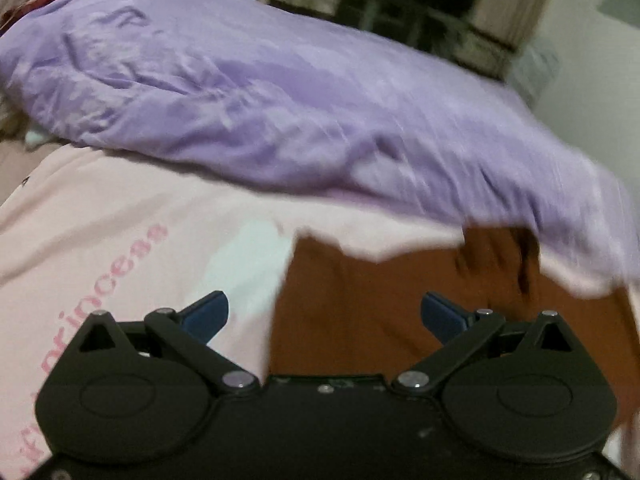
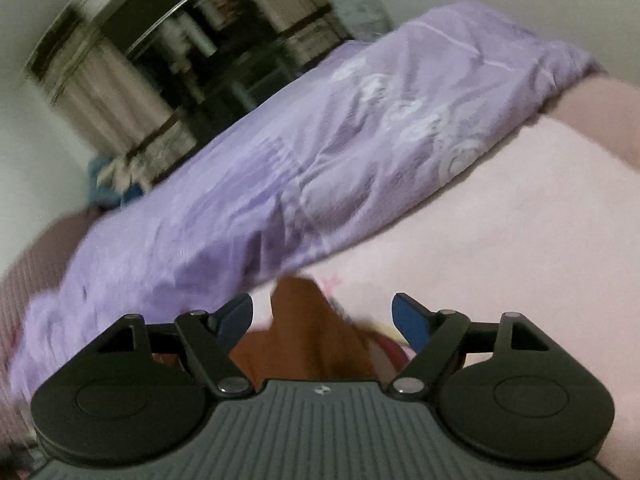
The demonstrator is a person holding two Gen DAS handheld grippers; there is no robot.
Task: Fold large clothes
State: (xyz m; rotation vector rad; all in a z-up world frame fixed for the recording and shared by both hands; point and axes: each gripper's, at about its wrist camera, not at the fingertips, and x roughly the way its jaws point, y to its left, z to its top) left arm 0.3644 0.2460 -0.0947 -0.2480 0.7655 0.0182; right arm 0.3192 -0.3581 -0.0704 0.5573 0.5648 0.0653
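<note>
Left gripper (image 1: 324, 312): nearest the lens, jaws spread wide, blue pads (image 1: 208, 312) well apart, nothing between them. It hangs over the border where a pink sheet (image 1: 120, 248) meets an orange garment (image 1: 360, 300). The garment lies flat below and right of the jaws, its far edge tucked under the sheet's ragged hem. The sheet carries pink lettering (image 1: 112, 280) running along its left part.

Right gripper (image 2: 322, 316): jaws likewise wide apart, pads clear of any cloth. A raised fold of the orange garment (image 2: 304, 328) sits below the gap, between the pads but touching neither as far as can be seen. Pink sheet (image 2: 500, 240) extends to the right.

A crumpled purple quilt (image 1: 280, 100) lies beyond both grippers on the sheet, with a pale floral print (image 2: 420, 120) visible in the right view. Its near edge overhangs the garment's far side.

Background: a dark shelf unit (image 2: 192, 52) against a pale wall, heavily blurred. Both views show motion blur.
</note>
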